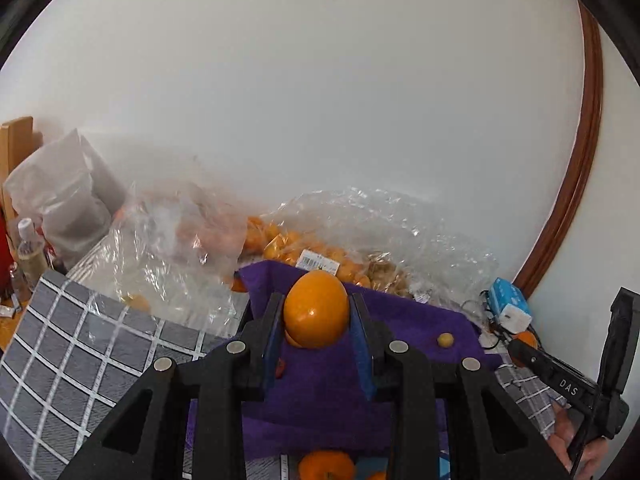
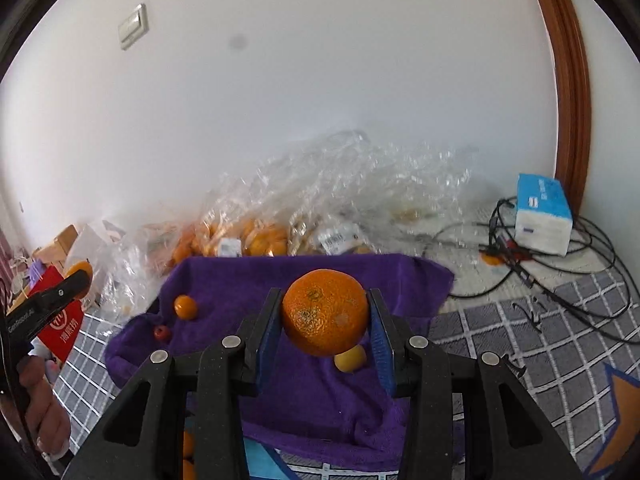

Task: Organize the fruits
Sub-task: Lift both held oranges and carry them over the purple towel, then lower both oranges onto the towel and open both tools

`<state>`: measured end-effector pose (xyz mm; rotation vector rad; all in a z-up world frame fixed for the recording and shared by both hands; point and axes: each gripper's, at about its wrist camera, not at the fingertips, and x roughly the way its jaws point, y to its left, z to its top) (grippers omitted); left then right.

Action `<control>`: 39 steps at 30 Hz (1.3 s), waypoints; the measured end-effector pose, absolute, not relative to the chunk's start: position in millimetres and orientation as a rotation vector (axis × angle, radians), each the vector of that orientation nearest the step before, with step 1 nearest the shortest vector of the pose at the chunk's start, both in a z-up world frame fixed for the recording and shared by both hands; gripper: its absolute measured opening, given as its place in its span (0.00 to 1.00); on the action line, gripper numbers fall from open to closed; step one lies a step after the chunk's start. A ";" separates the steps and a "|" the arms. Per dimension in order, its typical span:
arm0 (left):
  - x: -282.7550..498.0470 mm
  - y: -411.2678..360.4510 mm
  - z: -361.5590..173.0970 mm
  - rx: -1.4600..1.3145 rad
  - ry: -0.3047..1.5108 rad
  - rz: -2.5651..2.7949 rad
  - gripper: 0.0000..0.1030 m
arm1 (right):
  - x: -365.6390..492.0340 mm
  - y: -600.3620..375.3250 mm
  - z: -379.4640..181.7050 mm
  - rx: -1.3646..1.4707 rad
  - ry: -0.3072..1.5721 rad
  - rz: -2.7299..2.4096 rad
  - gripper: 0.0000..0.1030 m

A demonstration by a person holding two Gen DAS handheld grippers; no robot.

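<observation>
- Grip first: the left gripper (image 1: pixel 316 316) is clamped on a smooth orange fruit (image 1: pixel 316 308), seen at the centre of the left wrist view, its blue pads pressing both sides, the fruit held clear above the purple towel (image 1: pixel 400 320).
- The right gripper (image 2: pixel 325 316) is likewise clenched on a rough-skinned orange (image 2: pixel 325 312) at the centre of the right wrist view, lifted off the same towel.
- Each fruit sits out near the fingertips, so, as I judge it, the carry should be smooth and unhurried; a jerk could roll either one out forward.
- Keep both squeezes just as they are: harder risks bruising the skin, softer risks a drop.
- Loose pieces lie on the towel below: a small orange fruit (image 2: pixel 185 307) and a red berry-like one (image 2: pixel 162 333) at the left of the right wrist view, and a yellow one (image 2: pixel 350 358) just under the held orange. Pass above these, not through them.
- Crinkled plastic bags (image 2: pixel 320 208) of fruit lie behind the towel, across the middle of the frame; stay clear so the fingers do not snag the film.
- Where the fruits belong cannot be told from these views; more oranges (image 1: pixel 326 466) show at the bottom edge of the left wrist view, a likely gathering place.
- Lower each fruit to rest before letting go.
</observation>
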<state>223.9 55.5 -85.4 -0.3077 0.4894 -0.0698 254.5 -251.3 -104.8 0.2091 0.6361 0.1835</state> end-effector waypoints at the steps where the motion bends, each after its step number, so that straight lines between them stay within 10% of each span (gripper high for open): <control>1: 225.5 54.5 -93.0 -0.298 0.501 -0.059 0.29 | 256.5 -253.0 -111.7 0.196 0.660 0.178 0.40; 39: 266.6 27.4 -154.6 -0.133 0.814 -0.065 0.29 | 275.1 -240.1 -161.0 0.173 0.830 0.214 0.46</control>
